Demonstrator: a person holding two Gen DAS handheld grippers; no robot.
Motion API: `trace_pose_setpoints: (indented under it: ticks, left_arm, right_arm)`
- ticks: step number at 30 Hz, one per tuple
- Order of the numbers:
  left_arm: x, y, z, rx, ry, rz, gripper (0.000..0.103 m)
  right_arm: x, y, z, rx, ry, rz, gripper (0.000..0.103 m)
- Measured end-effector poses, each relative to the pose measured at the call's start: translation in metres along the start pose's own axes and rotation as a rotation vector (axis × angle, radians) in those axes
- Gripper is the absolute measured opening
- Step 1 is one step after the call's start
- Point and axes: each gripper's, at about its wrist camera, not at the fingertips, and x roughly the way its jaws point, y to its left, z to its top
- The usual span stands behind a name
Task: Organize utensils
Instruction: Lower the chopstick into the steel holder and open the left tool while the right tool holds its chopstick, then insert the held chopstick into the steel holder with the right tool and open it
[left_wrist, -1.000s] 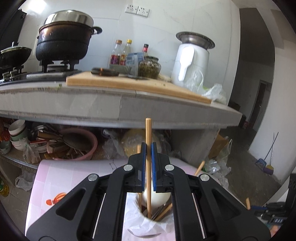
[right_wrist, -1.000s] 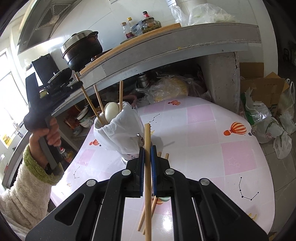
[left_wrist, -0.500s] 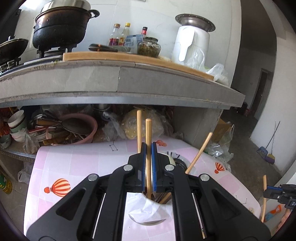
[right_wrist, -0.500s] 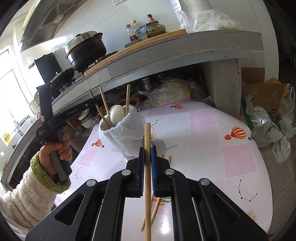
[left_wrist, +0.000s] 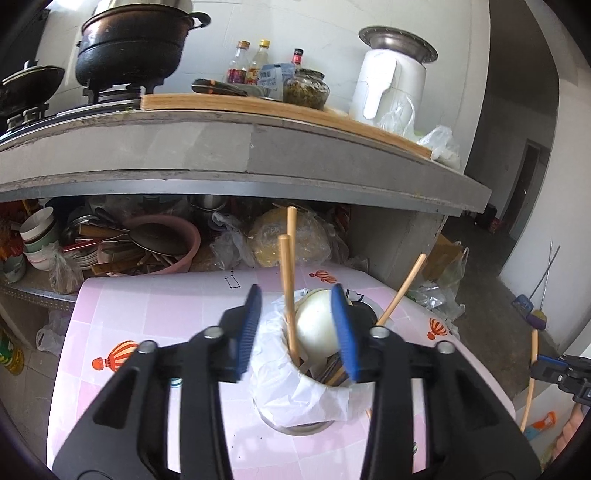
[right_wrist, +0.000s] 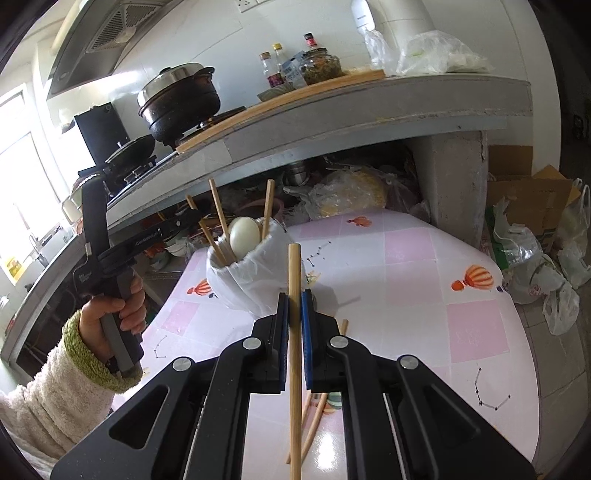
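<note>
Two tongs were seen: the left gripper (left_wrist: 295, 328) gaped empty over the cup (left_wrist: 314, 384); the right gripper (right_wrist: 294, 325) clamped a chopstick (right_wrist: 294, 295), which could be snagged on the liner (right_wrist: 255, 284).

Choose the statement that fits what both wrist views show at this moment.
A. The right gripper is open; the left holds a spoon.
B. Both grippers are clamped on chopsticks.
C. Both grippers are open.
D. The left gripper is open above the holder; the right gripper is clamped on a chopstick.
D: the left gripper has its jaws spread over the utensil holder, while the right gripper pinches an upright chopstick.
</note>
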Motion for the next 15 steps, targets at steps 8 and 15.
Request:
trace_pose_setpoints:
  ticks: [8,15]
  left_arm:
    - [-0.052,0.020,-0.027,-0.099,-0.029,0.006,0.052]
    - [-0.099,0.037,-0.070,-0.109,-0.015,0.050,0.057]
  right_arm:
    - [0.006,0.035,0.054,-0.075,-0.108,0.093,0.007]
    - [0.032,0.072,0.122,-0.132,-0.266,0.146,0.007]
